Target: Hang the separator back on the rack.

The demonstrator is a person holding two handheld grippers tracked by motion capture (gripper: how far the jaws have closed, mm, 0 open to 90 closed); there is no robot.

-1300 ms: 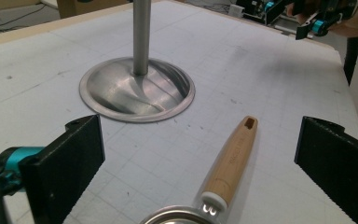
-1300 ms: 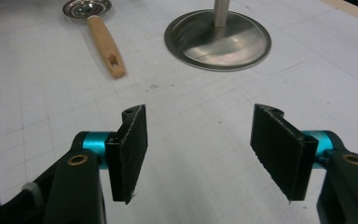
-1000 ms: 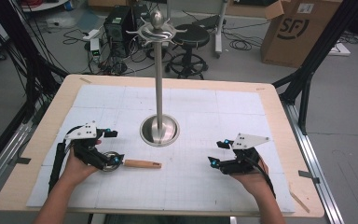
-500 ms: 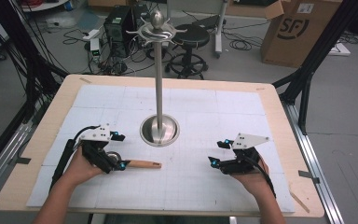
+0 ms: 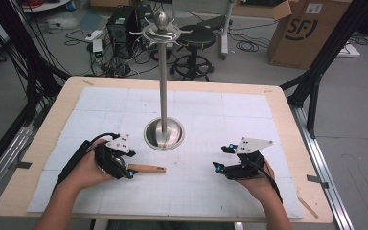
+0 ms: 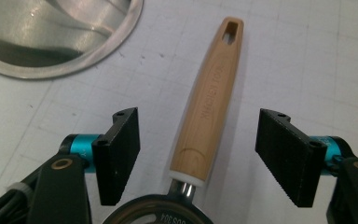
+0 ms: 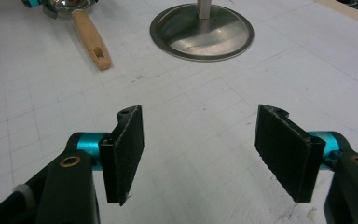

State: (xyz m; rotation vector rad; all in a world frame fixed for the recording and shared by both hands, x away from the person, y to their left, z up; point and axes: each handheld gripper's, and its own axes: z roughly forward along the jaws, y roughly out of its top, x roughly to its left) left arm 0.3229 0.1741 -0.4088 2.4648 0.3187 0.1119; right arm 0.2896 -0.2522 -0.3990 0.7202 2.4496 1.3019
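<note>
Two hand-held grippers low over table | L point(image 5: 124, 167) closing – astride wooden handle point(image 6: 209, 107), no contact | R point(image 5: 225, 165) wide – idle

My high view looks forward and down over the table point(image 5: 38, 143); both gripper views sit close above it, sharing the stand's steel base point(image 6: 51, 37) and wooden handle point(image 7: 91, 39).
</note>
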